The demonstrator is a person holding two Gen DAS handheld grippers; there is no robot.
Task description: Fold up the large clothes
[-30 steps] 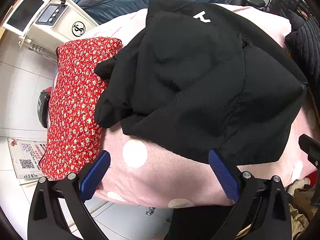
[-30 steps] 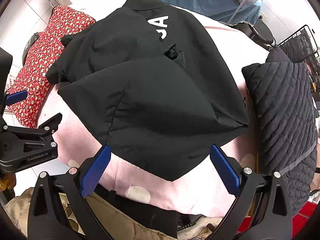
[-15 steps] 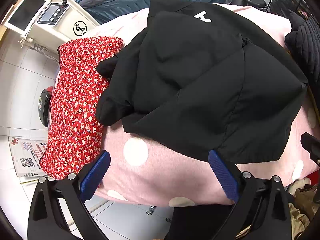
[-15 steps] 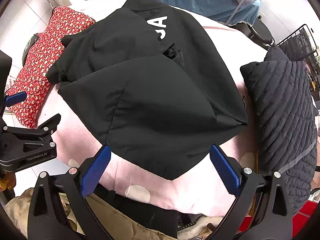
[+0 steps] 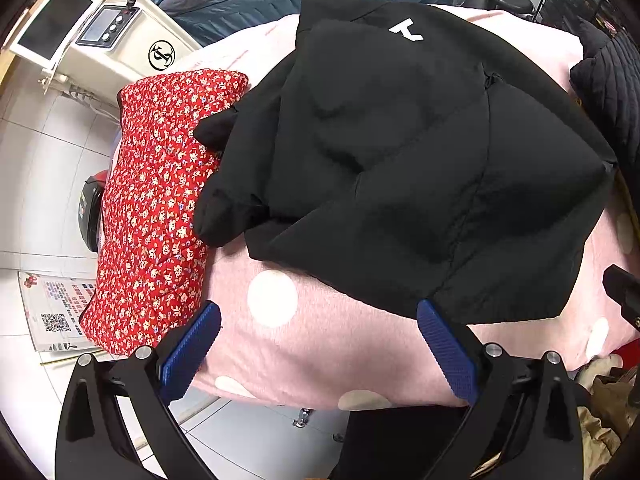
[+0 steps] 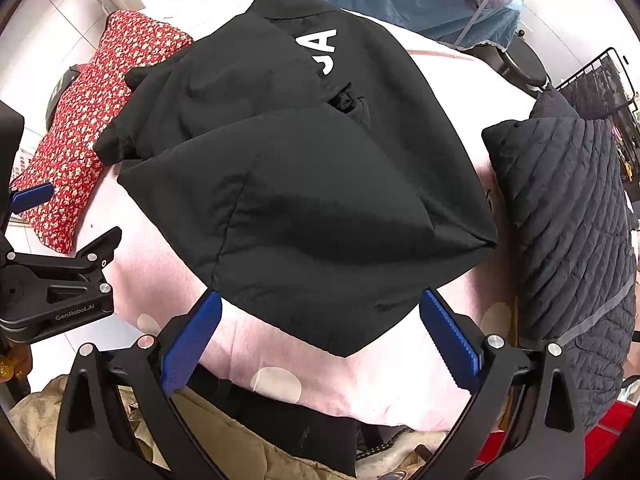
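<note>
Black puffy jacket [image 5: 400, 168] lying folded up in the middle of a pink polka-dot blanket [image 5: 320, 344], white lettering [image 6: 320, 50] peeking out near the collar end. Sleeve ends [image 5: 216, 208] poking off the left side onto a red floral quilted piece [image 5: 156, 208], probably a folded jacket or a cushion, hard to say with the fisheye warp. Dark quilted jacket [image 6: 572, 216] sitting off to the right, just beside the black one and maybe touching at the corner. Left gripper [image 5: 316, 344] hovering low over the blanket's near edge, blue pads [image 5: 192, 344] spread wide, nothing between them, right pad tip just at the jacket hem. Right gripper [image 6: 320, 336] same deal, jaws wide apart, bottom corner of the jacket sitting in the gap without being pinched. Cream machine with a small screen [image 5: 108, 28] back left on the tile floor, plus a leaflet with a QR code [image 5: 54, 312] lying down there.
</note>
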